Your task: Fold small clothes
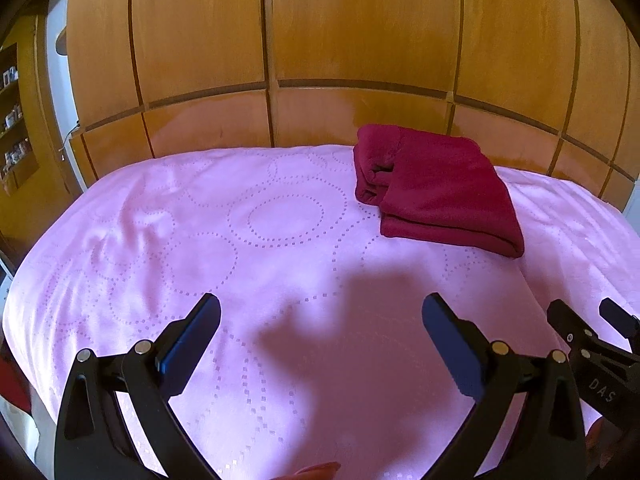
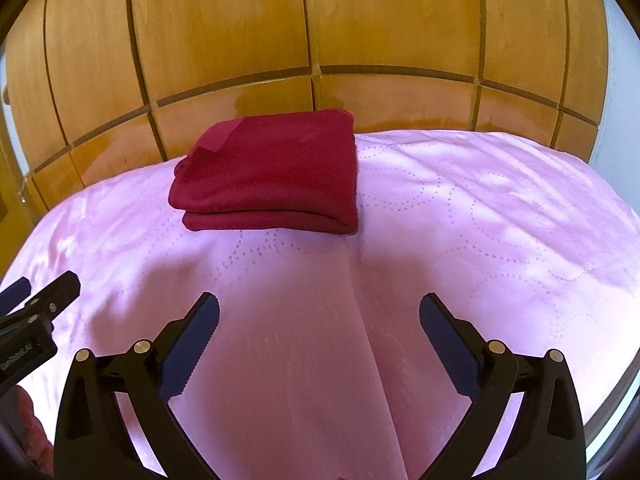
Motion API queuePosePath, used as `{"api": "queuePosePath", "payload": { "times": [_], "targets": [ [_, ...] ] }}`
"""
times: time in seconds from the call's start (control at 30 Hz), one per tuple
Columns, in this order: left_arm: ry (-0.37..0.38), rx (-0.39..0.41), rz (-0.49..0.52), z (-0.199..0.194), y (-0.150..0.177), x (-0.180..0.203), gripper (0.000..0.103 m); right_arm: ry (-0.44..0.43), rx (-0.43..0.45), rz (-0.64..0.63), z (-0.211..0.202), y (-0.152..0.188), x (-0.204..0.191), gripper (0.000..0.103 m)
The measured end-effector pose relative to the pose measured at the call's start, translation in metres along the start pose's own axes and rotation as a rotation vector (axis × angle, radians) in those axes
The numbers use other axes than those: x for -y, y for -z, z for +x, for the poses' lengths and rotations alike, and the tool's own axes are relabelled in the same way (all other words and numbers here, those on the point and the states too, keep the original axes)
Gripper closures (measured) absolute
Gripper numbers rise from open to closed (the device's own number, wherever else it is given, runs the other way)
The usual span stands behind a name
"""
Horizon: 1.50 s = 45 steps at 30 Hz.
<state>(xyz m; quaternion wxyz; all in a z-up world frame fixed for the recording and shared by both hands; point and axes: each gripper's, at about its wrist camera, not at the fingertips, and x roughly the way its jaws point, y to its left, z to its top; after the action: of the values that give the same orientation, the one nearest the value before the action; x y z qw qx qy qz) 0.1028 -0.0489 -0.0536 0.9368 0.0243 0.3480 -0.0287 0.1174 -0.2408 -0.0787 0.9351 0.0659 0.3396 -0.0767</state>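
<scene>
A: Where is the red cloth (image 2: 268,172)?

B: It sits on the pink bed (image 2: 480,240), at the far side, close to the wood wall (image 2: 320,20). It is folded up into a thick square with layers on top of each other.

A: Why is it way back there?

B: I think it is done. Putting it at the back leaves the near part of the bed open for work.

A: Is anything holding it?

B: No. The left gripper (image 1: 320,332) is low over the near part of the bed, well apart from the cloth. Its two fingers are spread wide with nothing between them.

A: And the other one?

B: The right gripper (image 2: 320,332) is the same. Fingers wide apart, nothing in them, and the cloth is straight ahead of it but far off.

A: Are the two close together?

B: Yes, side by side. Each camera sees the tip of the other one at its edge.

A: Why are they spread wide?

B: My guess is they let go after the last fold. Wide fingers are ready to grab the next piece.

A: Is there a next piece?

B: I can't see one here.
</scene>
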Motion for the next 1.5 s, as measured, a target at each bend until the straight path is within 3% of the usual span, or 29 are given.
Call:
{"api": "queuePosePath", "payload": {
  "times": [1.5],
  "targets": [
    [-0.011,-0.023,-0.017,0.003,0.002,0.002,0.002,-0.001,0.011,-0.004,-0.001,-0.002,-0.007,0.004]
  ]
}}
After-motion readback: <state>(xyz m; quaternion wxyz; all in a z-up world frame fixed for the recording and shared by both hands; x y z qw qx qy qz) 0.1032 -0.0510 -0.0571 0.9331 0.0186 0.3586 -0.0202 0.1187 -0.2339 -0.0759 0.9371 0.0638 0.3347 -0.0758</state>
